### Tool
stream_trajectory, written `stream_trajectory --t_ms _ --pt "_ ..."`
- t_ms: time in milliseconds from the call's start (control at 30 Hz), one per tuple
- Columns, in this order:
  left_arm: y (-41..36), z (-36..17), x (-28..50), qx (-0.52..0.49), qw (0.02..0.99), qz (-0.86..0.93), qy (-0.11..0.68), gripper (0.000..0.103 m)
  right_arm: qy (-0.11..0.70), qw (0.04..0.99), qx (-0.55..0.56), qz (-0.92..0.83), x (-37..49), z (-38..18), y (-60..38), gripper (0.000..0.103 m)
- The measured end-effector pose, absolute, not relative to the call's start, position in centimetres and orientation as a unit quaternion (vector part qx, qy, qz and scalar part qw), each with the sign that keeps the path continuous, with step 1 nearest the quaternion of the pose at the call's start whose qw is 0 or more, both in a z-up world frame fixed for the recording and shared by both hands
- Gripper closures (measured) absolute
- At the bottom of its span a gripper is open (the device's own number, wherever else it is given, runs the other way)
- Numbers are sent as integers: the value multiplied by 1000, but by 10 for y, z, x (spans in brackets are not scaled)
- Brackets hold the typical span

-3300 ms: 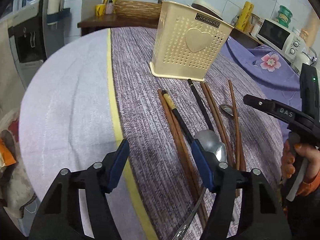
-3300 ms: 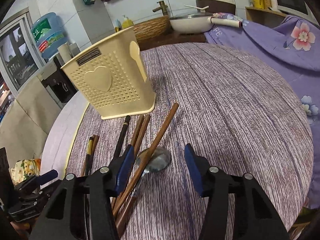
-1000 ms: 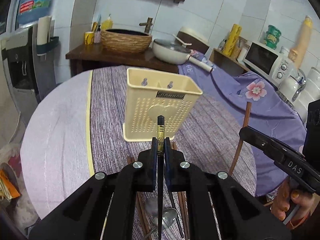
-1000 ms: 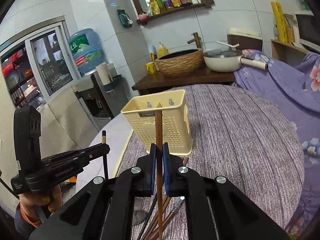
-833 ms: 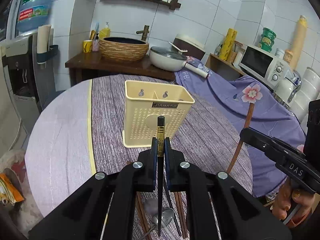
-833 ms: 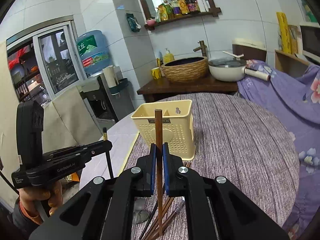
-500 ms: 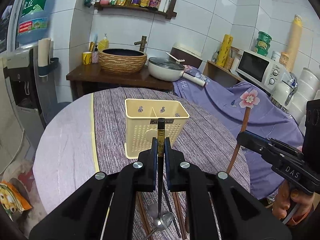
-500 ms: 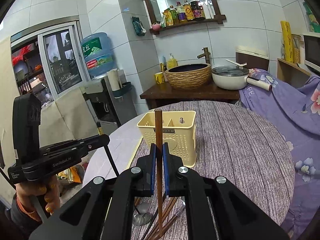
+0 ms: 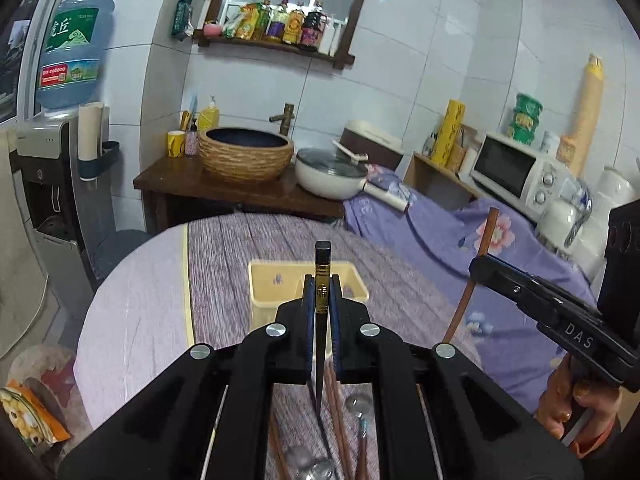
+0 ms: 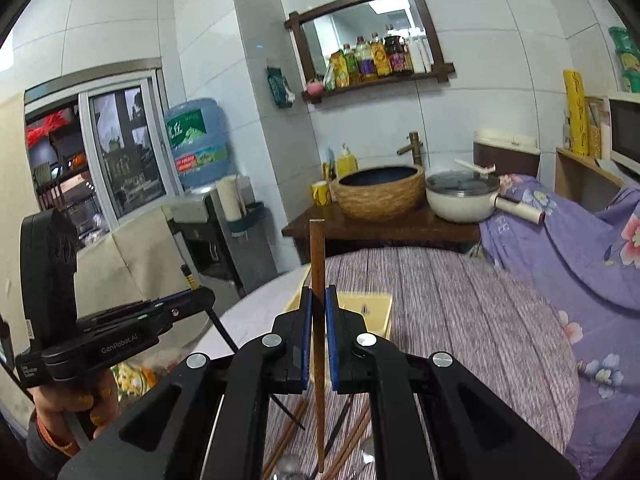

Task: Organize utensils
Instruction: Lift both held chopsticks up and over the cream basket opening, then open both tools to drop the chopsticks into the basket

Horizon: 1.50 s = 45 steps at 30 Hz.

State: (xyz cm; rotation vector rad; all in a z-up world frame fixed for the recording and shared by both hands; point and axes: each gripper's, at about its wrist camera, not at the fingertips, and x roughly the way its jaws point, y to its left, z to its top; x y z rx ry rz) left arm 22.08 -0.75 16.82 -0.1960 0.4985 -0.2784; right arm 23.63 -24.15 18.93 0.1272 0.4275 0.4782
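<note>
My left gripper (image 9: 321, 300) is shut on a black chopstick (image 9: 322, 264) with a gold band, held upright high above the table. My right gripper (image 10: 319, 312) is shut on a brown wooden chopstick (image 10: 317, 256), also upright. The cream perforated utensil holder (image 9: 272, 280) stands on the table far below, its open top facing up; in the right wrist view it (image 10: 374, 308) lies just behind the fingers. The right gripper with its chopstick shows at the right of the left wrist view (image 9: 476, 268). The left gripper shows at the left of the right wrist view (image 10: 200, 294).
Several chopsticks (image 9: 340, 400) and spoons (image 9: 360, 404) lie on the striped tablecloth (image 9: 224, 280) below the grippers. A wooden counter (image 9: 224, 188) with a woven basin and a white pot stands beyond the table. A water dispenser (image 9: 52, 168) stands at the left, a microwave (image 9: 516, 168) at the right.
Both grippers were open over the utensils; now each is shut on a chopstick. Over the last second both have risen, so the holder looks smaller and lower.
</note>
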Motion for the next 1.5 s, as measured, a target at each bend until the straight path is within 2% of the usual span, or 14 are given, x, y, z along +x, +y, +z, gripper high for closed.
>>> stream_trajectory --t_ms 267,433,733,1000,1233,1433,1500 --pt "2 238 261 -132 971 -85 178 96 126 973 68 182 277 256 -228 96" --pt "2 256 282 -122 983 -39 129 96 104 981 65 148 302 256 -213 96" --pt "-8 177 310 -101 979 -31 175 96 138 983 57 111 331 177 -203 96" --pt "-15 114 321 -93 969 -38 225 96 171 978 42 111 335 138 -196 96" --pt "-19 91 321 -84 966 -37 242 96 189 975 51 103 338 124 -201 96" --pt "-17 93 321 -90 964 -40 247 96 190 975 53 101 339 122 -204 96" --pt "-16 94 318 -95 964 -46 245 95 191 974 59 106 338 122 -206 89"
